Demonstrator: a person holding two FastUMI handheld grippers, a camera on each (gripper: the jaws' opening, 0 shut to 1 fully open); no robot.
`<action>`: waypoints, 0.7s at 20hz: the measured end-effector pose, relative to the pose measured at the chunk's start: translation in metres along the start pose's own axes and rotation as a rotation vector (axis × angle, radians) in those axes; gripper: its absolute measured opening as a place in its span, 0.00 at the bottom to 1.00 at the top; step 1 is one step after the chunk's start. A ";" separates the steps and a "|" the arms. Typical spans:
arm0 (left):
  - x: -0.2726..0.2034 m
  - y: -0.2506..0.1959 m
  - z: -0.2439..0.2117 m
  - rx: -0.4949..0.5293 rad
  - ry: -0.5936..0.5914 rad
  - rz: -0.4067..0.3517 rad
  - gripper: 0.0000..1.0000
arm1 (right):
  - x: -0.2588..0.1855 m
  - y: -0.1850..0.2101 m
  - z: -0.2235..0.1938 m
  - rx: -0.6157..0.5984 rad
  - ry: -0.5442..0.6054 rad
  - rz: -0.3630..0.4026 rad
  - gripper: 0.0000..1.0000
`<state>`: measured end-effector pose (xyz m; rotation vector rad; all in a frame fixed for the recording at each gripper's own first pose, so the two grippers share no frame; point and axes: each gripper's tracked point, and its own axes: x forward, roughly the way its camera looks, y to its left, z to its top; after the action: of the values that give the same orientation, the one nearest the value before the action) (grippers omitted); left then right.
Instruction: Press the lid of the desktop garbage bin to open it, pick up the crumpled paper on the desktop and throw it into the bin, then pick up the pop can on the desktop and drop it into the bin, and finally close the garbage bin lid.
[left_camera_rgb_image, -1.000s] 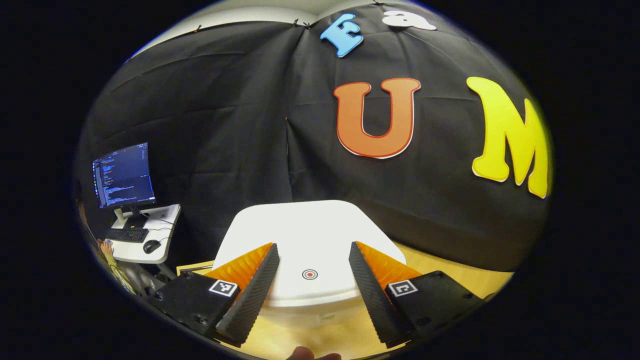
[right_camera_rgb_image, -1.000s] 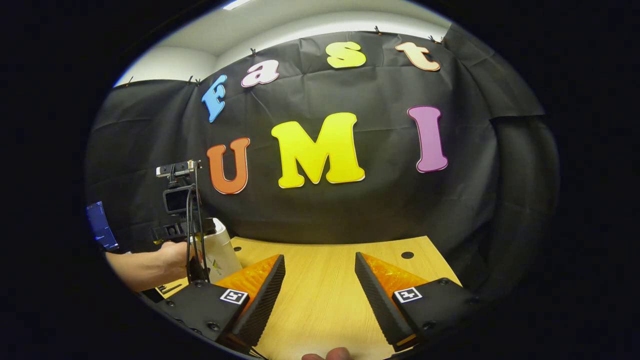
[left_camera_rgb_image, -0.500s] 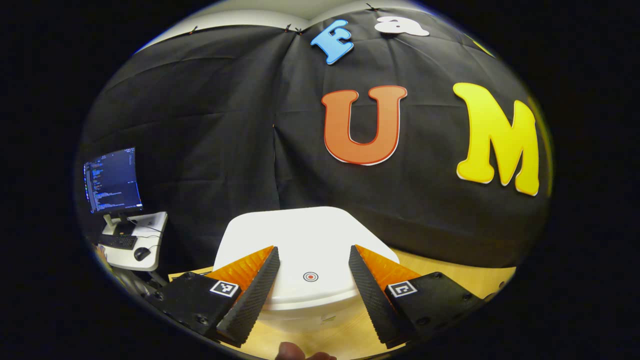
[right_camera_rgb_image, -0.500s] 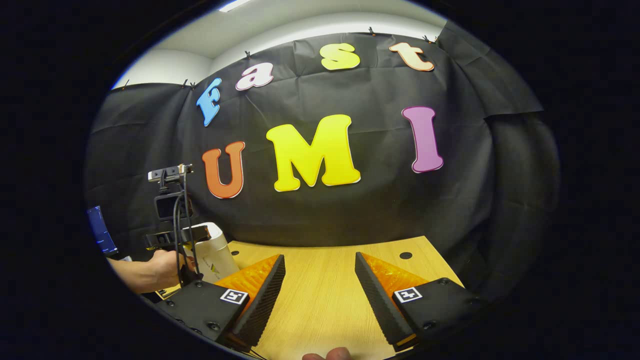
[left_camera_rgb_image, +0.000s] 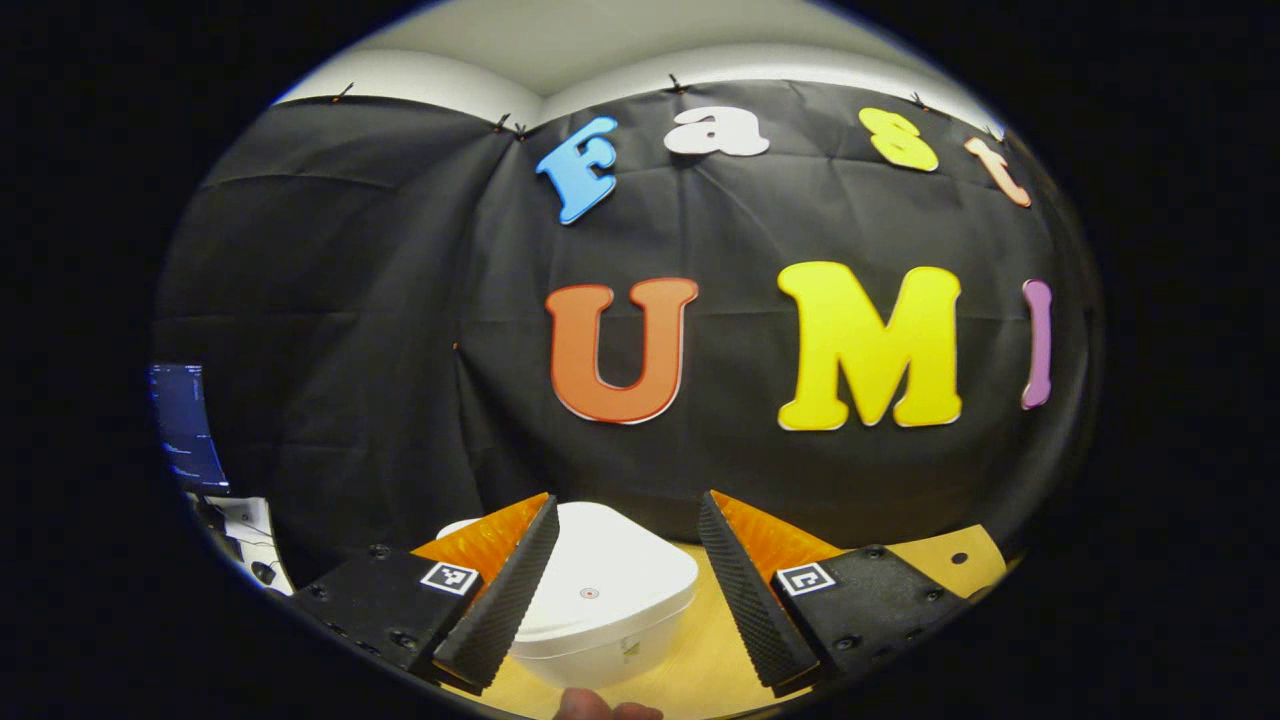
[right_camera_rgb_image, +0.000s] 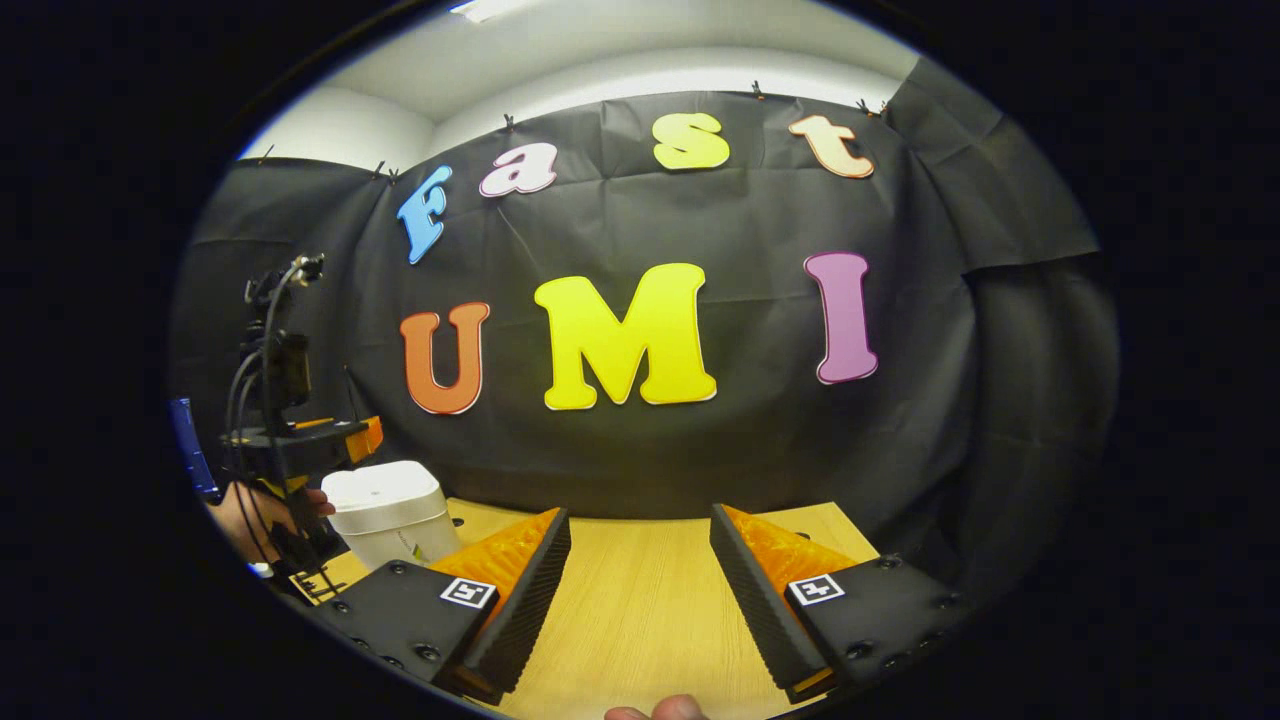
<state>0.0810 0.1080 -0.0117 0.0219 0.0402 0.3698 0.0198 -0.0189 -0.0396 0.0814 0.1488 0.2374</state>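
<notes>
Grippers held wide apart and empty, bin lid shut.

Left gripper (left_camera_rgb_image: 625, 560) is seen with jaws spread and nothing between them, poised above and just short of the bin (left_camera_rgb_image: 600, 610), which stands near the table's (right_camera_rgb_image: 640, 610) left edge with its lid (left_camera_rgb_image: 610, 575) closed and a small round mark on top. Right gripper (right_camera_rgb_image: 640, 580) is likewise spread and empty, held over bare wood near the middle of the table, well apart from the bin. Paper and can cannot be placed from these views. If the opening press is the step in hand, one fingertip is best lowered squarely onto the mark and lifted straight off, so the bin is not pushed aside.
</notes>
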 end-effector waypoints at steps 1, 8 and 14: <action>-0.012 -0.006 0.007 -0.003 -0.017 -0.040 0.92 | -0.001 0.003 0.004 -0.011 -0.014 -0.004 0.90; -0.066 -0.037 0.022 -0.070 -0.059 -0.223 0.95 | -0.015 0.016 0.032 -0.055 -0.110 -0.062 0.90; -0.106 -0.069 0.019 -0.060 -0.095 -0.346 0.95 | -0.024 0.023 0.043 -0.106 -0.169 -0.112 0.89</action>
<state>0.0076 0.0050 0.0087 -0.0268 -0.0605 0.0239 -0.0018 -0.0053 0.0088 -0.0122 -0.0270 0.1254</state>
